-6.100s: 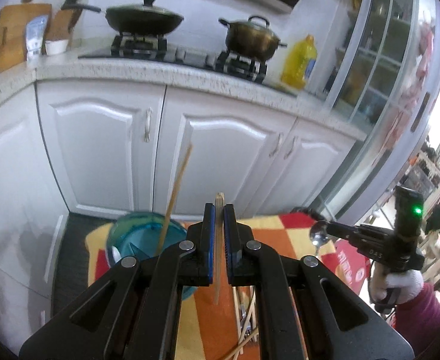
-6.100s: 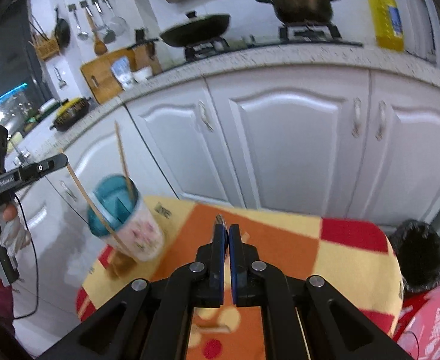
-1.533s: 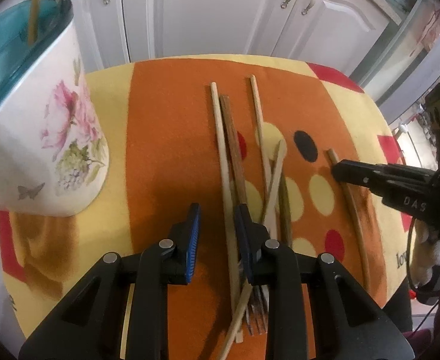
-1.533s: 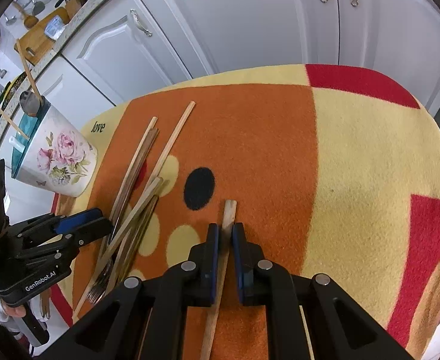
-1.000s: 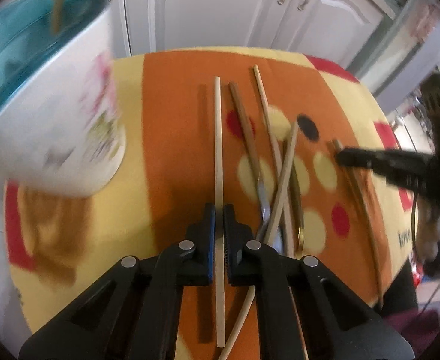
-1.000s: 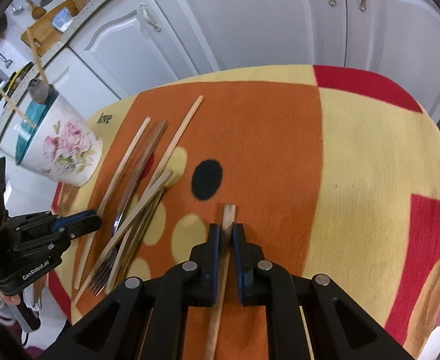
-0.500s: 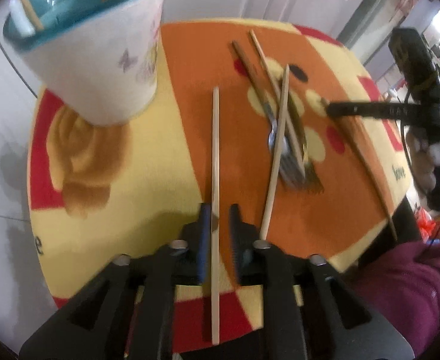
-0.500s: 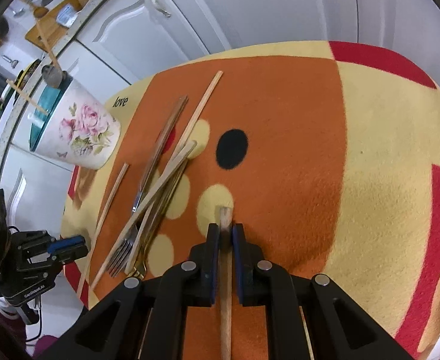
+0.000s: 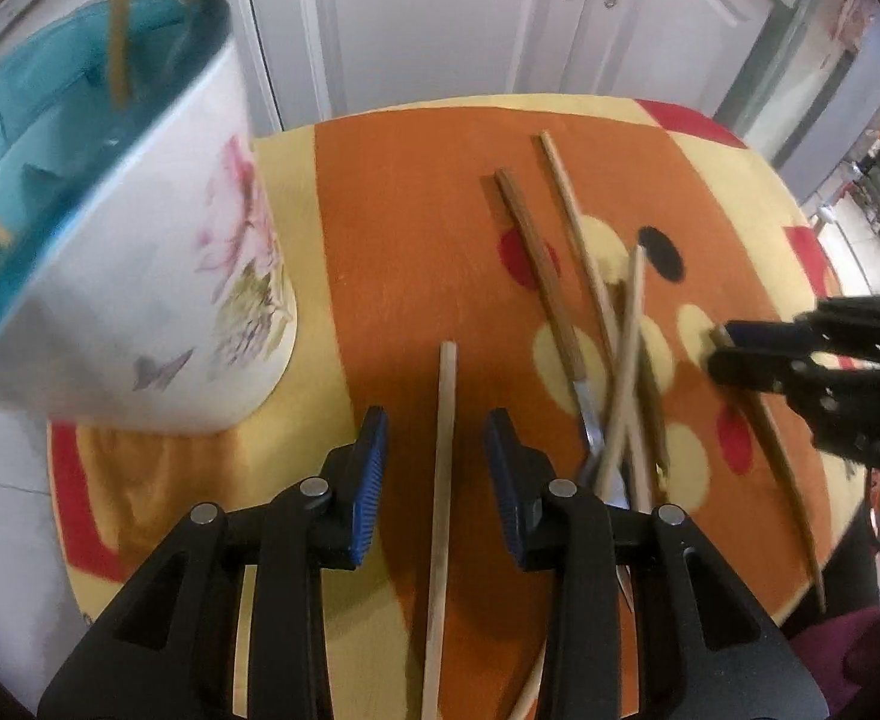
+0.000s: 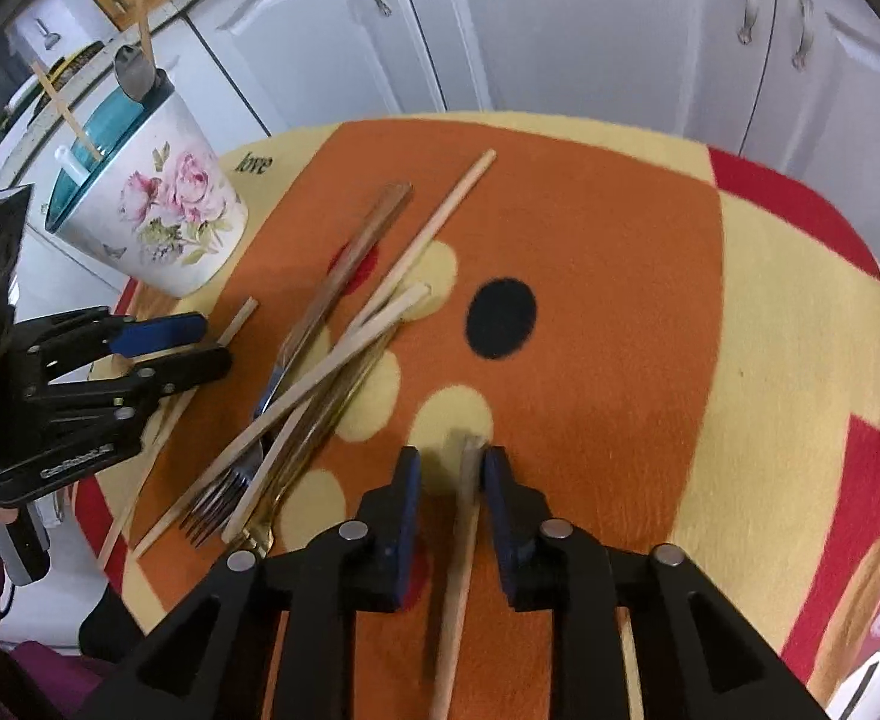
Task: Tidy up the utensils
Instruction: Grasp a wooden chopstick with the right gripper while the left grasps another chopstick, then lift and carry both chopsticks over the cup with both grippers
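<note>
Left claw point(image 9: 437, 459) opening, pale chopstick point(image 9: 443, 468) loose between jaws. Right claw point(image 10: 451, 495) opening around darker chopstick point(image 10: 459, 534). Light, stiff, slick: grip mid-shaft; holder point(image 9: 158, 276) at ten o'clock.

Black plastic left gripper point(image 9: 437, 438): blue ribbed pads, silver screws, white lettering along its side. Black right gripper point(image 10: 451, 468) matches, and there's a maroon sleeve point(image 9: 860, 660).

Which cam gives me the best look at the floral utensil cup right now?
Right wrist view: the floral cup shows whole and sharp, rim and standing utensils included. Left wrist view crops it at the frame edge, close and blurred.
</note>
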